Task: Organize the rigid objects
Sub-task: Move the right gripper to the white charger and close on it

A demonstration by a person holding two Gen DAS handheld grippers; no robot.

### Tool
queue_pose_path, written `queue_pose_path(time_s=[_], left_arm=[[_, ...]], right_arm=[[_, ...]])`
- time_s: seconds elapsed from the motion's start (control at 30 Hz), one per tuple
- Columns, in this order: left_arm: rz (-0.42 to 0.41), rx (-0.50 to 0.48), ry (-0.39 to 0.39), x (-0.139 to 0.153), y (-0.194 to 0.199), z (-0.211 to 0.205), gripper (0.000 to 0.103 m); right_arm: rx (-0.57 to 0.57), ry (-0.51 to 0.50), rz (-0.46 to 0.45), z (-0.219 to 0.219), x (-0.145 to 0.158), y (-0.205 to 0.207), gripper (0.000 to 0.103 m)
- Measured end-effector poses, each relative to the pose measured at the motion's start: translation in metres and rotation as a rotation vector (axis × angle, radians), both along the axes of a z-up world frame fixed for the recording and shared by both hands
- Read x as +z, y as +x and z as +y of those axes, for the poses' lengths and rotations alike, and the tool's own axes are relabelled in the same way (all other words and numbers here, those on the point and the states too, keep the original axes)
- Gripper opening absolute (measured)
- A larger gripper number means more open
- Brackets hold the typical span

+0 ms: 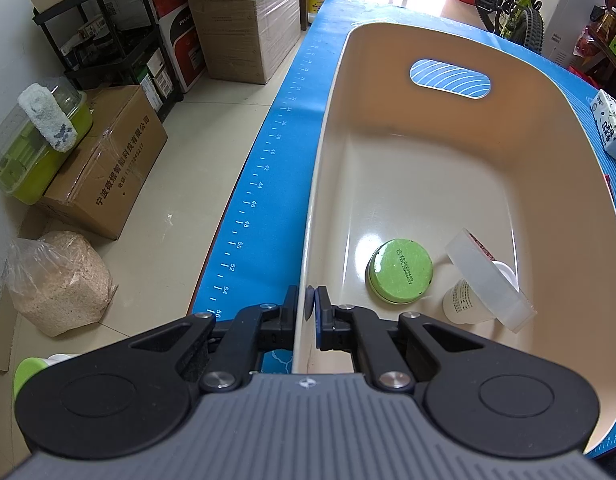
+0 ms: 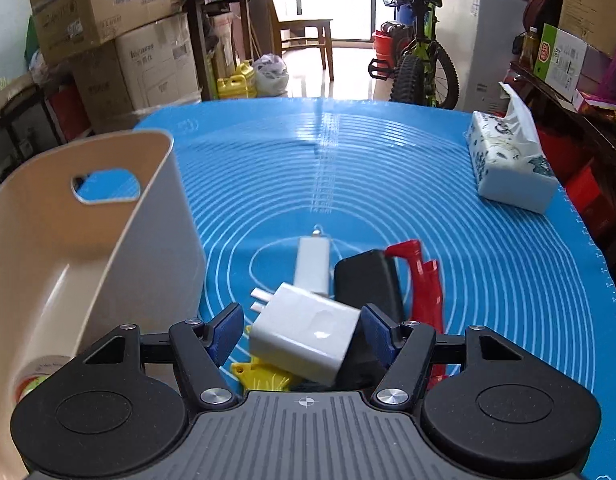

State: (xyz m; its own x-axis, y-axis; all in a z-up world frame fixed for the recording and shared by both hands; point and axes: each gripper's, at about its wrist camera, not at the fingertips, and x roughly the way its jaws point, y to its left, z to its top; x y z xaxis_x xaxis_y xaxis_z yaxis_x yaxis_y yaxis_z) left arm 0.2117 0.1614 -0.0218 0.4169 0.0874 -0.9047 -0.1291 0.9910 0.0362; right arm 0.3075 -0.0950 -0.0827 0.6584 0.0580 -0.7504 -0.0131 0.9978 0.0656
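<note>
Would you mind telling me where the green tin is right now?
In the left wrist view, the green tin lies on the floor of the beige bin, near its close end, just left of the tape roll.

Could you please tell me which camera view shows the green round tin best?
The left wrist view: the green round tin lies in full sight on the bin's floor. The right wrist view shows only the bin's wall, hiding the tin.
</note>
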Motion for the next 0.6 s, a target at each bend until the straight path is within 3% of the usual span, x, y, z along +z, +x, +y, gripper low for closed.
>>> queue_pose_path(time_s=[0.27,0.6], left_arm=[[0.0,0.0,0.0,0.0,0.0,0.0,0.009],[0.0,0.002,0.001,0.0,0.001,-0.001,0.009]], right_arm=[[-0.047,0.033,0.023,-0.002,-0.013,0.002,0.062],[-0.071,0.078,-0.008,-0.01,-0.006,-0.007,0.058]])
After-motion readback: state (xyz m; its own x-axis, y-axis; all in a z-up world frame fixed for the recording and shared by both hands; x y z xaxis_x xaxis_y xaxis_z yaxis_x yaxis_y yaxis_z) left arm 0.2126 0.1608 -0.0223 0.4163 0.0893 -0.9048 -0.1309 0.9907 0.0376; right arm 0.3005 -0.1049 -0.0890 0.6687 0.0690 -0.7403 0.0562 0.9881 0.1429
